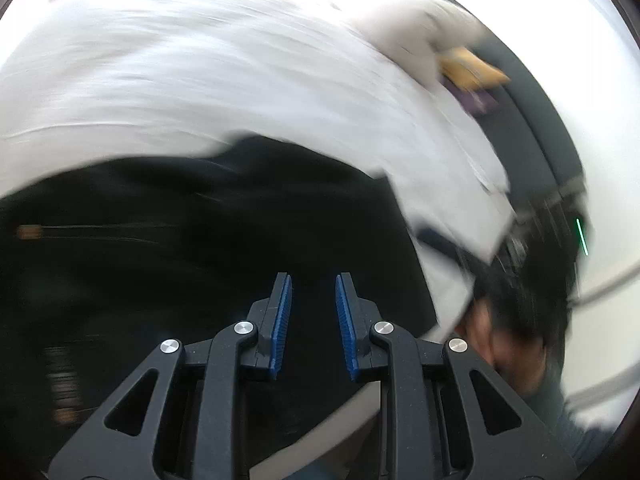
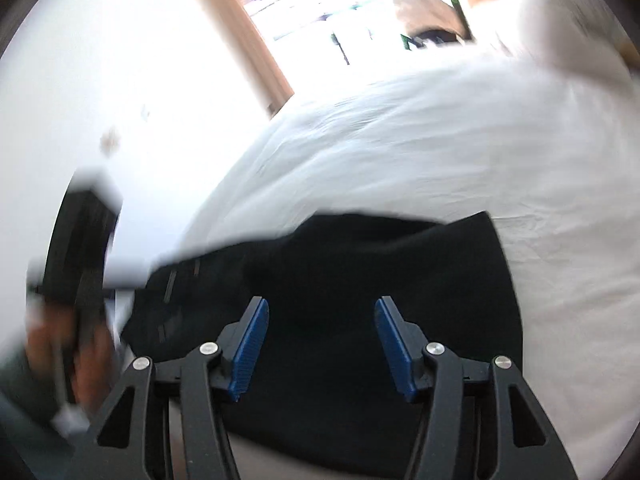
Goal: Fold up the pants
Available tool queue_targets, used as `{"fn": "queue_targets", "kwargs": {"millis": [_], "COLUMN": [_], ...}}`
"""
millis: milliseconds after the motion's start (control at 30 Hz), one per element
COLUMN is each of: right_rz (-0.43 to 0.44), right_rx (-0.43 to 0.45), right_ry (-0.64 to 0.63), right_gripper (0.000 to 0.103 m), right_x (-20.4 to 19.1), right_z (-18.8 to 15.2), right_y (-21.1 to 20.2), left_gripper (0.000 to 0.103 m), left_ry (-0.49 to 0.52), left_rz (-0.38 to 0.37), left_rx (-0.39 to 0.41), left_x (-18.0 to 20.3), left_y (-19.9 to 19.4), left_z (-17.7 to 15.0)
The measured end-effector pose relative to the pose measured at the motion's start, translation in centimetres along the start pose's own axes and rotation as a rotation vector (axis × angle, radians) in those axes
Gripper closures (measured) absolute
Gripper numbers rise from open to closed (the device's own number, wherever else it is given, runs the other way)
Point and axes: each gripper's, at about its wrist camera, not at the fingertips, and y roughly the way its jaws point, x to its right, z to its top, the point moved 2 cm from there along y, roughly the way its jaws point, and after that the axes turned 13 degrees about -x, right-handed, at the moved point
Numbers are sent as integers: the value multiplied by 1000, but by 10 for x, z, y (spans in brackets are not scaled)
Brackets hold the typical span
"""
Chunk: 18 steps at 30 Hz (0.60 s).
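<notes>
Black pants (image 1: pixel 200 240) lie on a white bed sheet (image 1: pixel 200 80); both views are motion-blurred. My left gripper (image 1: pixel 312 284) hangs over the pants with its blue-padded jaws a little apart and nothing between them. My right gripper (image 2: pixel 322 306) is wide open over the same pants (image 2: pixel 360 280), empty. In the right wrist view the other gripper and the hand holding it (image 2: pixel 76 280) show blurred at the left. In the left wrist view a hand with a gripper (image 1: pixel 516 312) shows at the right.
The bed sheet (image 2: pixel 440 140) stretches away behind the pants. A yellow and purple object (image 1: pixel 472 72) lies at the bed's far right. A wooden door frame (image 2: pixel 248 40) and a bright opening stand beyond the bed. A white wall (image 2: pixel 100 80) is at the left.
</notes>
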Motion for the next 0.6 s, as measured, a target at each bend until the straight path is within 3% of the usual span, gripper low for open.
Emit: {"fn": "queue_targets", "kwargs": {"millis": [133, 200, 267, 333, 400, 467, 533, 600], "right_rz": [152, 109, 137, 165, 171, 168, 221, 301], "right_rx": [-82, -131, -121, -87, -73, -59, -40, -49], "right_ry": [181, 247, 301, 363, 397, 373, 362, 377], "right_gripper": [44, 46, 70, 72, 68, 50, 45, 42], "right_x": [55, 80, 101, 114, 114, 102, 91, 94], "right_z": [42, 48, 51, 53, 48, 41, 18, -16], "right_y": [42, 69, 81, 76, 63, 41, 19, 11], "left_gripper": [81, 81, 81, 81, 81, 81, 81, 81], "left_ry": [12, 2, -1, -15, -4, 62, 101, 106], "left_rz": [39, 45, -12, -26, 7, -11, -6, -3], "left_rx": [-99, -107, -95, -85, -70, -22, 9, -12], "left_x": [-7, -22, -36, -43, -45, -36, -33, -38], "left_y": [50, 62, 62, 51, 37, 18, 6, 9], "left_z": [-7, -6, -6, -10, -15, -23, -33, -42]}}
